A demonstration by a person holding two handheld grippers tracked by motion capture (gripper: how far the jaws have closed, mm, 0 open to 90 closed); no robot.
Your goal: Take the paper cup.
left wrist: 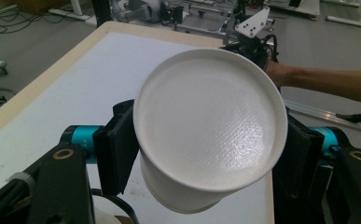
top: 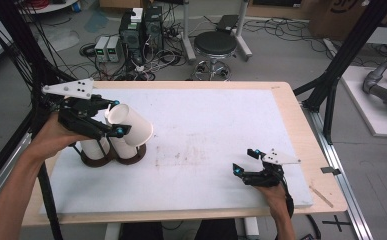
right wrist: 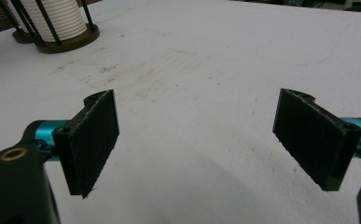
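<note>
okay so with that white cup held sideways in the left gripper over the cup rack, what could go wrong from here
1. The left gripper pinches the white cup by its thin side wall; squeezing harder could dent it, easing off could drop it.
2. The cup hangs tilted just above the stacked cups in the brown rack; a careless move might knock the stacks or rods.
3. The right gripper rests open, apart from the rack, too far to steady it.

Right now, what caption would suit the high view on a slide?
Left gripper holds a tilted white cup above the cup rack; right gripper rests open on the table.
</note>
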